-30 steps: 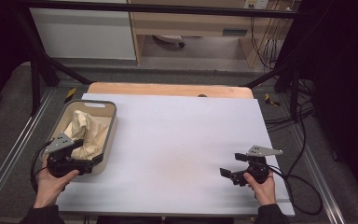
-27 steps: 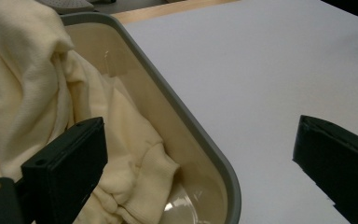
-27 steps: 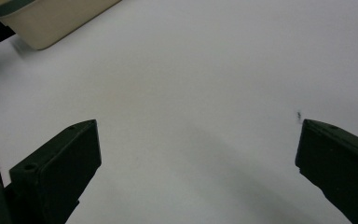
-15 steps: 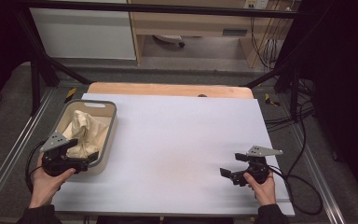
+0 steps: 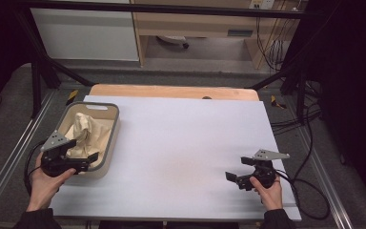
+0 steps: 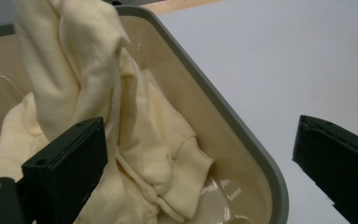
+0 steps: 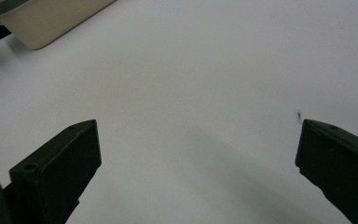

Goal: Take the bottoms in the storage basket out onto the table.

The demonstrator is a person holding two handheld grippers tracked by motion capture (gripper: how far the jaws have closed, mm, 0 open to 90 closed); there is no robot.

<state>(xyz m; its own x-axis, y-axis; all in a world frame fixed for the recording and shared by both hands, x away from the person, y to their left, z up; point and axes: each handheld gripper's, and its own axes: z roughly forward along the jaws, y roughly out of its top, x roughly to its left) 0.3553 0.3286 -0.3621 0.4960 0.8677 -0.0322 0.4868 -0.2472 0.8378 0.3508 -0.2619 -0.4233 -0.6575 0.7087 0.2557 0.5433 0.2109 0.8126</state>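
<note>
Just cream cloth (image 6: 135,140) in basin (image 5: 108,157) — left gripper (image 5: 88,160) alongside

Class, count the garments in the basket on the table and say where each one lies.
1: a cream garment, bunched inside the basket at the table's left, by the left gripper. Another may lie hidden beneath it.

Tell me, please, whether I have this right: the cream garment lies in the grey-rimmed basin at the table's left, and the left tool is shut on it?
Not quite. The left tool is open, its jaws wide apart over the cream garment in the basin, as the left gripper view shows. The rest stands.
</note>
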